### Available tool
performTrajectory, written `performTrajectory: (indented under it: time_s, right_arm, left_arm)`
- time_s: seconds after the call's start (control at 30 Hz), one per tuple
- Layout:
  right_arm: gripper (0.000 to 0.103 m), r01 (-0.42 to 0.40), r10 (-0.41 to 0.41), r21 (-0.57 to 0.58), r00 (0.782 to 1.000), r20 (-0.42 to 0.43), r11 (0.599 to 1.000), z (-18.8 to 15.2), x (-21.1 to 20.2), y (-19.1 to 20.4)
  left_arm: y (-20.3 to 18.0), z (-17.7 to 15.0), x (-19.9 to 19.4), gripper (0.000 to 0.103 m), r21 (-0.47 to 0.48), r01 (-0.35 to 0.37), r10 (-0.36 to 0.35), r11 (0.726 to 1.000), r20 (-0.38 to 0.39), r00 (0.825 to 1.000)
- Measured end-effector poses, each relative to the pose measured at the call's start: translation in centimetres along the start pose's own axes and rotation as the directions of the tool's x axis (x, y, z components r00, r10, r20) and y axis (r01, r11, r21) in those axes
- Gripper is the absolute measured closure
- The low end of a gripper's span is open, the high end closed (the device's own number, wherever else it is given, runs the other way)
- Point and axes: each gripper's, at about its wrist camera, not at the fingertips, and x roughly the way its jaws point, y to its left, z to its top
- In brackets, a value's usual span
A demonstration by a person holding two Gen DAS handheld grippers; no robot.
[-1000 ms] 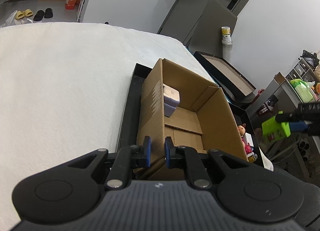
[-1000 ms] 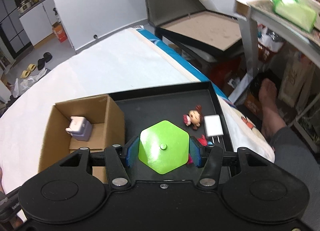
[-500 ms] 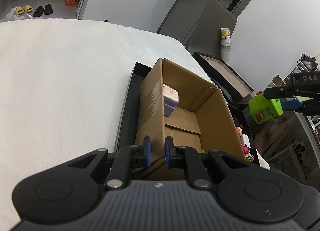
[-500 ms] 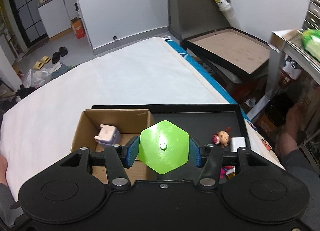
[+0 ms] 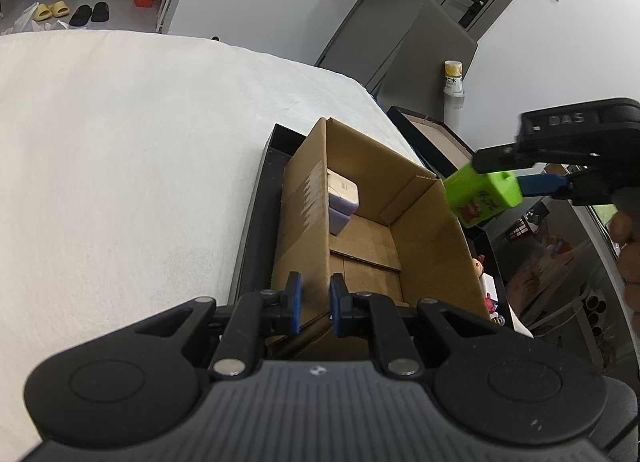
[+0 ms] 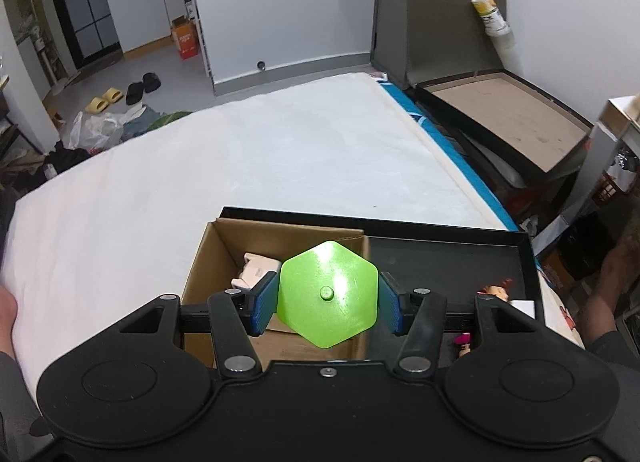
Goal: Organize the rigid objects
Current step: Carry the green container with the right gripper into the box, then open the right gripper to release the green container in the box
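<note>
Left gripper [image 5: 315,304] closed; right gripper [image 6: 327,304] fingers clamped.

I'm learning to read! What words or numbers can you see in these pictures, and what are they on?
"DAS" is on the black body of the right gripper.
The green box has a red label, too blurred to read.
The yellow-topped bottle has print too small to read.
The orange box on the floor: unreadable.

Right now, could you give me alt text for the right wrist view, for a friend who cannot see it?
The right gripper holds a green six-sided container between its blue pads, above an open cardboard box. The box stands in a black tray on a white bed and holds a white and lilac item.
</note>
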Motion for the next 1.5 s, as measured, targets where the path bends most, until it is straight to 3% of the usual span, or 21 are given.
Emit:
performTrajectory:
  time_s: [0.87,1.0,1.17,1.33,1.5]
  right_arm:
    - [0.05,0.02,-0.036,-0.153,0.994,-0.102,0.988,0.2,6.8,4.0]
    - [0.039,0.022,-0.036,-0.137,0.994,-0.101,0.99,0.5,6.5,3.6]
    - [0.033,0.01,-0.022,-0.143,0.996,-0.087,0.99,0.8,5.0,3.2]
    - [0.013,0.016,-0.023,-0.126,0.998,-0.056,0.992,0.9,2.9,2.2]
    - [0.011,0.014,-0.017,-0.088,0.999,-0.039,0.996,0.6,1.0,0.3]
  left_arm:
    - [0.0,0.3,0.1,0.089,-0.002,0.007,-0.007,1.0,-0.021,1.0]
    - [-0.1,0.3,0.2,0.088,0.004,0.014,-0.014,1.0,-0.024,1.0]
    - [-0.3,0.2,0.2,0.088,0.014,0.005,-0.005,1.0,-0.02,1.0]
    - [-0.3,0.1,0.2,0.088,0.011,0.001,-0.001,1.0,-0.016,1.0]
    - [-0.5,-0.1,0.1,0.088,0.018,-0.007,0.007,1.0,-0.009,1.0]
